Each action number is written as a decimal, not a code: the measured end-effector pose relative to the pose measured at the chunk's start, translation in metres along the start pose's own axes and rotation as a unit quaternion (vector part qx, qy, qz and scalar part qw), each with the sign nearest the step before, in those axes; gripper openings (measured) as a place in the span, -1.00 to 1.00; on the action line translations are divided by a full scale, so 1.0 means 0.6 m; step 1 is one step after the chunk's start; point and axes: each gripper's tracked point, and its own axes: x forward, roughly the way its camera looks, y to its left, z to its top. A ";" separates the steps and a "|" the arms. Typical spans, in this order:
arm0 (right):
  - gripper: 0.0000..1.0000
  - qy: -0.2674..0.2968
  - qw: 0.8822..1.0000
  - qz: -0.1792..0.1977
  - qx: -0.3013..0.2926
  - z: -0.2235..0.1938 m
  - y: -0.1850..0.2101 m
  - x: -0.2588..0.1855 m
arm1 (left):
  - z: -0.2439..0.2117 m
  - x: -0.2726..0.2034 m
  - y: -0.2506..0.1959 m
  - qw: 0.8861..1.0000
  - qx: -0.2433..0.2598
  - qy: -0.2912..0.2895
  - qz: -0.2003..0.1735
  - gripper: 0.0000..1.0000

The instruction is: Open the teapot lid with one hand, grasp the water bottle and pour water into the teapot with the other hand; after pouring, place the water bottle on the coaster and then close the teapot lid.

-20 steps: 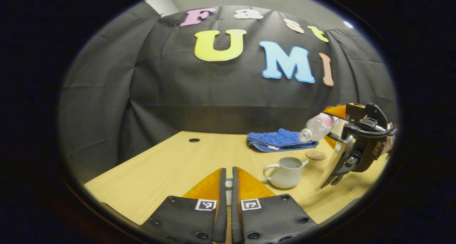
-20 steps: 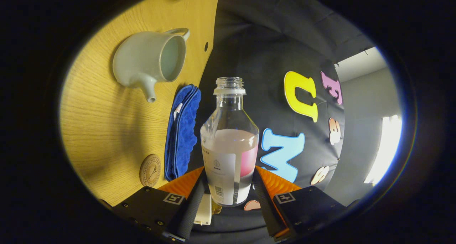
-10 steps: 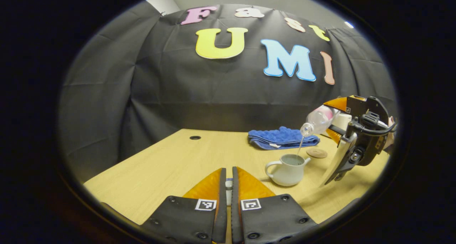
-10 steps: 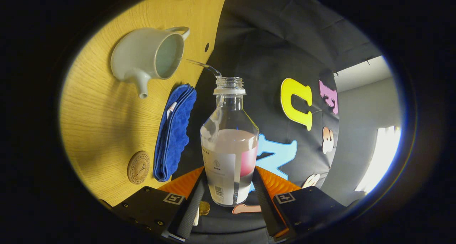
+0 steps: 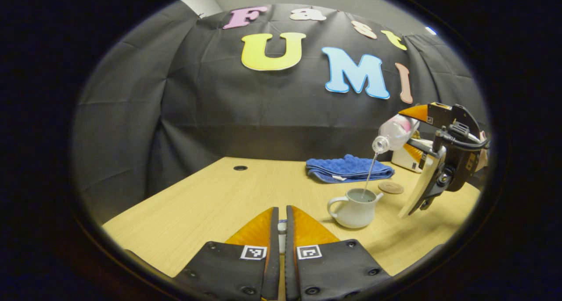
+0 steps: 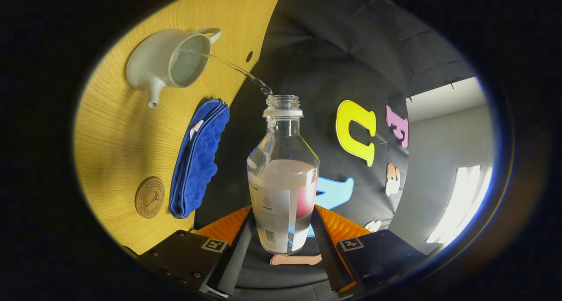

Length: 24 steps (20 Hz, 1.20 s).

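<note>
My right gripper (image 6: 283, 209) is shut on the clear water bottle (image 6: 283, 178), one finger on each side of its labelled lower body. The bottle is uncapped and tipped, and a thin stream of water (image 6: 232, 68) runs from its mouth into the open white teapot (image 6: 164, 68). In the left gripper view the bottle (image 5: 393, 134) hangs tilted above the teapot (image 5: 353, 206), held by the right gripper (image 5: 410, 132). My left gripper (image 5: 281, 209) is low over the table, shut on a small white piece, the teapot lid (image 5: 281, 236). The round coaster (image 5: 390, 187) lies behind the teapot.
A folded blue towel (image 5: 349, 168) lies at the back of the wooden table (image 5: 210, 204), next to the coaster (image 6: 149, 197). A white box (image 5: 406, 159) stands behind the right gripper. A cable hole (image 5: 239, 168) is at the back left.
The right gripper lifted and tipped the bottle further; a second ago no water ran, now a stream falls into the teapot. The left gripper stayed put.
</note>
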 end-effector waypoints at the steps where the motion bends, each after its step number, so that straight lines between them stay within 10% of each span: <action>1: 0.53 0.000 1.000 -0.003 -0.002 -0.002 -0.004 0.002 | -0.001 0.001 0.000 1.000 0.000 0.000 0.000 -0.77; 24: 0.53 -0.022 0.997 -0.032 -0.072 -0.015 -0.038 0.024 | -0.011 0.007 0.008 1.000 0.005 0.008 0.003 -0.77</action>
